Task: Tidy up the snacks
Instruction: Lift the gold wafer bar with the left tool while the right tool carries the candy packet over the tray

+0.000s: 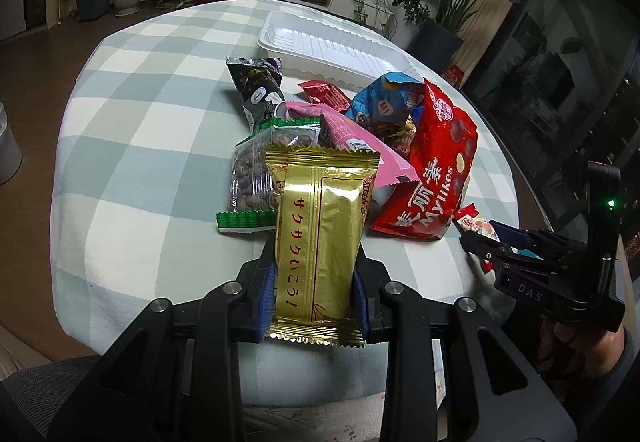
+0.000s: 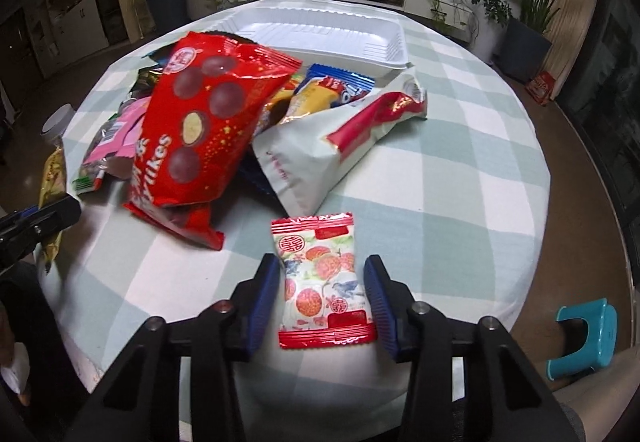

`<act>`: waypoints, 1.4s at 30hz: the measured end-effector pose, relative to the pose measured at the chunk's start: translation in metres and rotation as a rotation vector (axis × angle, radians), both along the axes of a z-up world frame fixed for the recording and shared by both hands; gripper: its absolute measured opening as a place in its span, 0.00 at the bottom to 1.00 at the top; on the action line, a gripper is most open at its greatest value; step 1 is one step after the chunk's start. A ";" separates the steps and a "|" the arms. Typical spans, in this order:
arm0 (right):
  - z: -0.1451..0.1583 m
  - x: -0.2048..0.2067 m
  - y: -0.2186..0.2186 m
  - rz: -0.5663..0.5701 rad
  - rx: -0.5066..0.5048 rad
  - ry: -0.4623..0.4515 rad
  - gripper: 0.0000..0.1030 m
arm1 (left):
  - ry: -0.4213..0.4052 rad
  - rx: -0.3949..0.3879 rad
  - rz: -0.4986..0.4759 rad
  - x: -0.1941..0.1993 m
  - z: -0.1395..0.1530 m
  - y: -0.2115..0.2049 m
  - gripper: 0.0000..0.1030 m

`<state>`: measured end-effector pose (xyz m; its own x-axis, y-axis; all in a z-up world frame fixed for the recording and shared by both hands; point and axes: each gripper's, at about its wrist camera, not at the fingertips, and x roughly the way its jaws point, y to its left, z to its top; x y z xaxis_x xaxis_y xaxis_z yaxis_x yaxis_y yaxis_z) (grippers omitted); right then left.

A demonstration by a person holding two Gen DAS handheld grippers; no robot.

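My left gripper (image 1: pixel 314 294) is shut on a gold snack packet (image 1: pixel 320 242) with red Japanese letters, held above the near table edge. My right gripper (image 2: pixel 322 294) is open, its blue pads on either side of a small white and red candy packet (image 2: pixel 322 282) that lies on the cloth; there are gaps on both sides. A pile of snacks lies beyond: a big red Mylikes bag (image 2: pixel 204 130), a white and red bag (image 2: pixel 336 146), a pink packet (image 1: pixel 360 146), a peanut bag (image 1: pixel 252 178), a black packet (image 1: pixel 258 90). A white tray (image 2: pixel 320 34) stands empty behind the pile.
The round table has a green and white checked cloth (image 2: pixel 460 162). A teal stool (image 2: pixel 584 338) stands on the floor at the right. Potted plants (image 2: pixel 528 10) and a low white cabinet line the far wall. The right gripper's body shows at the right edge of the left wrist view (image 1: pixel 552 262).
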<state>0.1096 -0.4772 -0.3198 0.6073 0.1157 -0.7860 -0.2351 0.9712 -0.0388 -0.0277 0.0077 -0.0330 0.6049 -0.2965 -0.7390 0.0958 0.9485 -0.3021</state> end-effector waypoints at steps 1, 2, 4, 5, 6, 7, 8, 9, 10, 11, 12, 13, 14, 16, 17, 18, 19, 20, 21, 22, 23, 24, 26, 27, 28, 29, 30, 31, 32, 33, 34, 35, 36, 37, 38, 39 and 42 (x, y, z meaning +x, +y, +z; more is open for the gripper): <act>0.000 0.000 -0.001 0.000 0.013 0.005 0.47 | 0.001 0.000 -0.002 0.000 0.000 0.000 0.28; 0.001 -0.002 -0.001 -0.001 0.026 0.010 0.49 | 0.002 0.001 -0.004 0.000 0.000 -0.001 0.28; 0.001 -0.003 -0.002 0.008 0.042 0.020 0.51 | 0.005 0.007 -0.010 0.001 -0.001 -0.003 0.28; 0.001 -0.003 0.000 0.011 0.033 0.018 0.51 | 0.005 0.009 -0.012 0.001 -0.002 -0.003 0.28; 0.000 -0.004 0.001 0.014 0.020 0.014 0.51 | 0.006 0.011 -0.014 0.001 -0.002 -0.003 0.28; 0.000 -0.004 0.002 0.016 0.018 0.015 0.52 | 0.007 0.013 -0.015 0.001 -0.002 -0.004 0.28; 0.000 -0.003 0.001 0.017 0.022 0.018 0.52 | 0.007 0.013 -0.016 0.001 -0.002 -0.004 0.28; 0.000 -0.001 0.000 0.016 0.030 0.024 0.52 | 0.008 0.014 -0.018 0.001 -0.002 -0.004 0.28; 0.000 -0.001 -0.001 0.016 0.034 0.028 0.50 | 0.008 0.014 -0.020 0.001 -0.002 -0.004 0.28; 0.000 0.000 -0.001 0.016 0.036 0.030 0.48 | 0.007 0.015 -0.021 0.001 -0.002 -0.005 0.28; 0.000 0.000 -0.001 0.019 0.035 0.032 0.46 | 0.008 0.016 -0.023 0.001 -0.002 -0.005 0.28; 0.000 0.000 -0.001 0.020 0.033 0.032 0.41 | 0.008 0.017 -0.024 0.001 -0.002 -0.005 0.28; 0.000 -0.001 -0.001 0.021 0.032 0.032 0.40 | 0.008 0.018 -0.024 0.001 -0.003 -0.005 0.28; 0.000 0.000 -0.001 0.020 0.034 0.032 0.38 | 0.006 0.017 -0.028 0.001 -0.002 -0.005 0.28; 0.000 -0.001 -0.001 0.021 0.032 0.031 0.37 | 0.005 0.017 -0.030 0.001 -0.002 -0.006 0.28; 0.000 -0.001 -0.002 0.020 0.033 0.031 0.37 | 0.004 0.016 -0.032 0.001 -0.002 -0.006 0.28; 0.000 -0.001 -0.002 0.019 0.036 0.032 0.36 | 0.004 0.016 -0.030 0.001 -0.002 -0.006 0.28; 0.000 -0.001 -0.003 0.017 0.042 0.033 0.35 | 0.002 0.014 -0.028 0.001 -0.002 -0.006 0.28; 0.001 -0.001 -0.004 0.015 0.049 0.034 0.34 | -0.002 0.009 -0.025 0.000 -0.001 -0.005 0.28; 0.001 -0.001 -0.005 0.014 0.057 0.035 0.34 | -0.005 0.005 -0.022 0.000 -0.001 -0.004 0.28; 0.002 -0.002 -0.006 0.013 0.065 0.035 0.34 | -0.008 0.002 -0.020 0.000 0.000 -0.004 0.28; 0.002 -0.003 -0.007 0.012 0.076 0.036 0.33 | -0.010 0.000 -0.019 0.000 0.000 -0.004 0.28; 0.003 -0.005 -0.008 0.015 0.092 0.035 0.33 | -0.013 0.001 -0.019 -0.001 0.001 -0.004 0.28; 0.004 -0.006 -0.008 0.017 0.100 0.034 0.33 | -0.014 0.002 -0.020 -0.001 0.001 -0.004 0.28; 0.004 -0.007 -0.008 0.018 0.105 0.034 0.33 | -0.016 0.001 -0.021 -0.001 0.001 -0.004 0.28; 0.005 -0.007 -0.008 0.018 0.109 0.035 0.33 | -0.019 0.001 -0.021 -0.001 0.002 -0.004 0.28; 0.005 -0.008 -0.009 0.017 0.115 0.035 0.33 | -0.021 -0.001 -0.020 -0.001 0.002 -0.004 0.28; 0.005 -0.008 -0.009 0.016 0.121 0.036 0.33 | -0.022 -0.003 -0.020 -0.001 0.003 -0.003 0.28; 0.006 -0.009 -0.010 0.016 0.131 0.038 0.33 | -0.023 -0.006 -0.020 -0.002 0.003 -0.003 0.28; 0.007 -0.010 -0.011 0.015 0.138 0.040 0.33 | -0.023 -0.009 -0.021 -0.002 0.003 -0.003 0.28; 0.008 -0.012 -0.012 0.015 0.149 0.041 0.33 | -0.023 -0.015 -0.023 -0.002 0.004 -0.002 0.28; 0.009 -0.014 -0.013 0.016 0.158 0.042 0.33 | -0.025 -0.023 -0.023 -0.002 0.005 -0.002 0.28; 0.011 -0.015 -0.014 0.015 0.169 0.044 0.33 | -0.026 -0.035 -0.024 -0.002 0.006 0.000 0.28; 0.014 -0.016 -0.016 0.014 0.178 0.046 0.33 | -0.026 -0.047 -0.023 -0.002 0.007 0.001 0.28; 0.016 -0.018 -0.019 0.014 0.186 0.046 0.33 | -0.026 -0.056 -0.023 -0.003 0.008 0.003 0.28; 0.019 -0.020 -0.023 0.011 0.196 0.042 0.33 | -0.026 -0.069 -0.023 -0.003 0.010 0.004 0.28; 0.027 -0.022 -0.040 -0.016 0.239 0.032 0.33 | -0.036 -0.083 -0.014 -0.003 0.019 0.010 0.28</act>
<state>0.0877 -0.5175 -0.2925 0.5857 0.2912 -0.7564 -0.2173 0.9555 0.1995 -0.0311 0.0177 -0.0143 0.6259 -0.3646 -0.6894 0.1216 0.9188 -0.3756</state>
